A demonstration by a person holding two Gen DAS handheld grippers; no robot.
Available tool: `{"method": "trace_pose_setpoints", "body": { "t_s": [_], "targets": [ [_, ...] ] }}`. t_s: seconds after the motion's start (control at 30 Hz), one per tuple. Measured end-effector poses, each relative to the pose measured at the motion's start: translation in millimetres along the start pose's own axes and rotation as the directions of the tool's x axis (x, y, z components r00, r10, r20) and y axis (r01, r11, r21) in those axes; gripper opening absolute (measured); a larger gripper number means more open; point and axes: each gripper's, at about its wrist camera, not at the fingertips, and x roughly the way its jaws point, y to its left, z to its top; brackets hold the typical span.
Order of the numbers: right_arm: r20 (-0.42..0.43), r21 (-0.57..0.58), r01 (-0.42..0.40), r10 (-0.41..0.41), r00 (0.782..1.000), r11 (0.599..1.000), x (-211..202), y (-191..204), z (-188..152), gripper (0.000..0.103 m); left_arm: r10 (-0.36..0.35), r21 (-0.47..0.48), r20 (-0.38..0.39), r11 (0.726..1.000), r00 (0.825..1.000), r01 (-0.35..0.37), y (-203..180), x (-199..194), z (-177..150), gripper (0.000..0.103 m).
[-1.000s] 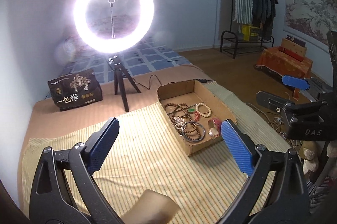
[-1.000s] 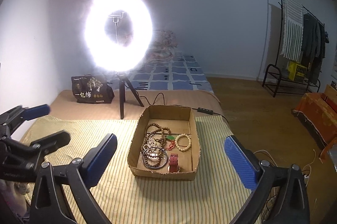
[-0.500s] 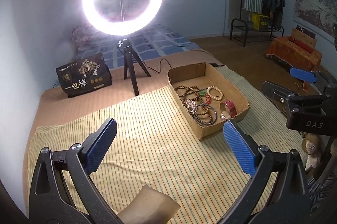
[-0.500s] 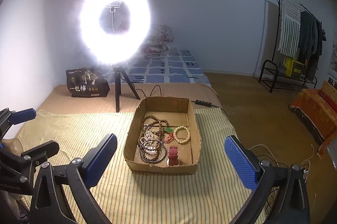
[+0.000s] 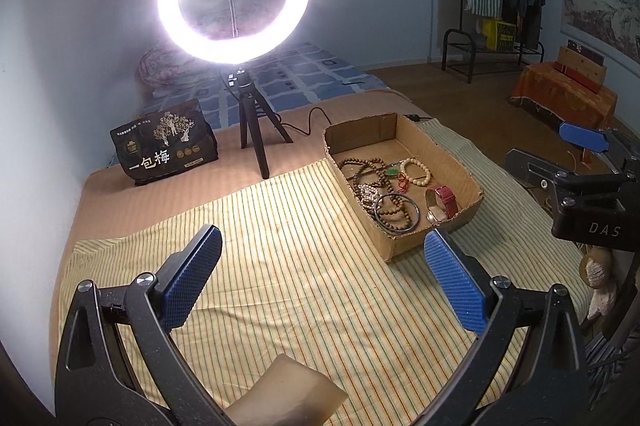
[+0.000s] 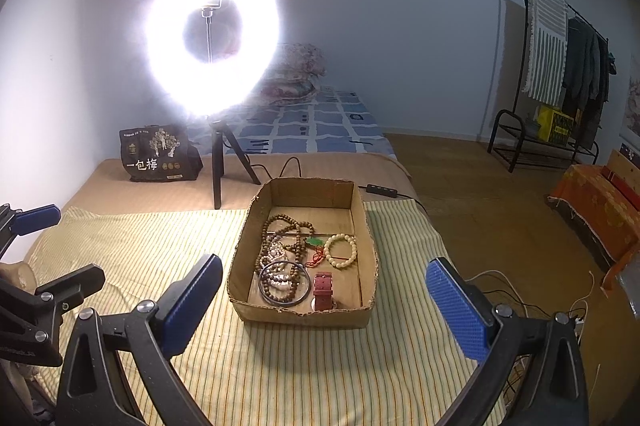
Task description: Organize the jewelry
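A shallow cardboard box (image 5: 464, 165) (image 6: 362, 218) sits on a yellow striped cloth (image 5: 288, 246) (image 6: 280, 366). It holds brown bead strands (image 6: 286, 226), a cream bead bracelet (image 6: 340, 250), a green pendant on red cord (image 6: 316, 242), a dark bangle (image 6: 284, 284) and a red-strapped watch (image 6: 323, 292). My left gripper (image 5: 324, 278) is open and empty, above the cloth to the left of the box. My right gripper (image 6: 324, 300) is open and empty, just before the box's near wall. Each gripper also shows at the edge of the other's view.
A lit ring light on a black tripod (image 5: 256, 141) (image 6: 218, 165) stands behind the cloth with its cable trailing. A black printed bag (image 5: 164, 141) (image 6: 158, 153) sits at the back left. A beige object (image 5: 284, 394) lies under my left gripper. A clothes rack (image 6: 560, 73) stands far right.
Both grippers have moved nearer to the cloth and the box, which now looks larger. Both stay open and empty.
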Motion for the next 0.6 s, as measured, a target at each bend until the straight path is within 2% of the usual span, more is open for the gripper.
{"method": "trace_pose_setpoints", "body": {
  "t_s": [0.6],
  "targets": [
    [-0.001, 0.0, 0.0, 0.0, 1.0, 1.0, -0.4, -0.6, -1.0, 0.103, 0.006, -0.003, 0.004, 1.0, 1.0, -0.006, 1.6, -0.8, 1.2, 0.103]
  ]
}}
